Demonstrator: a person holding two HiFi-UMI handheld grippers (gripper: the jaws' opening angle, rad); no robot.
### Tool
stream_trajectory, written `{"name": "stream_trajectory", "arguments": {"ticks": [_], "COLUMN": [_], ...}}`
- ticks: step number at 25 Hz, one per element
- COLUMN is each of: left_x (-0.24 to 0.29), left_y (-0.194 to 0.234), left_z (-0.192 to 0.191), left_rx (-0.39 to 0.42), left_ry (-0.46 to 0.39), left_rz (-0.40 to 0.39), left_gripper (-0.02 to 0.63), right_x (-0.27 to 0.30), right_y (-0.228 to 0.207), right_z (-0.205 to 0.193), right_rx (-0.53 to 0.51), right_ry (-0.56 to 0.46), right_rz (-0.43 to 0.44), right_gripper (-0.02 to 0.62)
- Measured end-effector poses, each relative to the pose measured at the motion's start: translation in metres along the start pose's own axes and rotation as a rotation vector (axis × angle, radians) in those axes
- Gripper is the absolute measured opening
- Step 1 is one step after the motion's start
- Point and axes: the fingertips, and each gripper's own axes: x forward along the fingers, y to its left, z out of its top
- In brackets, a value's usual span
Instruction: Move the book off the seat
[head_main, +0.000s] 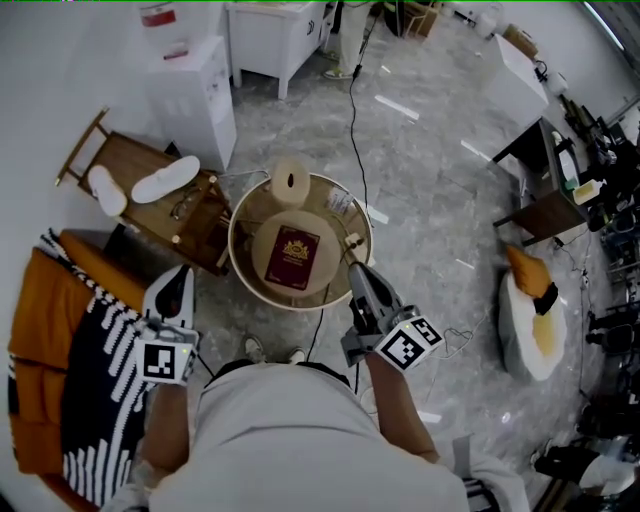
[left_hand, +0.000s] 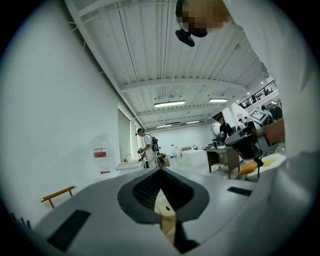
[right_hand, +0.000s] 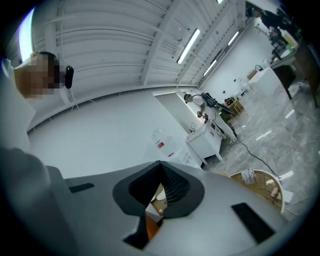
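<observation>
A dark red book (head_main: 292, 258) with a gold crest lies flat in the middle of the round wooden seat (head_main: 244, 268), straight ahead of me on the floor. My left gripper (head_main: 180, 284) hangs to the seat's left, apart from it, its jaws shut and empty. My right gripper (head_main: 356, 274) is over the seat's right rim, also shut with nothing held. Both point level: the left gripper (left_hand: 160, 170) faces the far room, and the right gripper (right_hand: 160, 163) faces a white wall, with the seat's rim (right_hand: 272, 186) low at the right. Neither gripper view shows the book.
A low wooden table (head_main: 150, 160) bearing white slippers (head_main: 165, 180) stands left of the seat, a white cabinet (head_main: 195, 95) behind it. An orange armchair with a striped throw (head_main: 90, 370) is at my left. A black cable (head_main: 352, 120) crosses the floor. A white cushion (head_main: 530, 325) lies right.
</observation>
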Motion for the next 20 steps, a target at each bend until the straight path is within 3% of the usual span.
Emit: {"name": "stream_trajectory", "arguments": {"ticks": [20], "left_x": [-0.014], "left_y": [0.006], "left_z": [-0.016], "left_rx": [-0.03], "left_ry": [0.015], "left_rz": [-0.047], "left_gripper": [0.017], "right_x": [-0.023], "right_y": [-0.005], "right_z": [0.01], "right_rx": [-0.057], "right_ry": [-0.058], "right_rz": [-0.102], "right_gripper": [0.023]}}
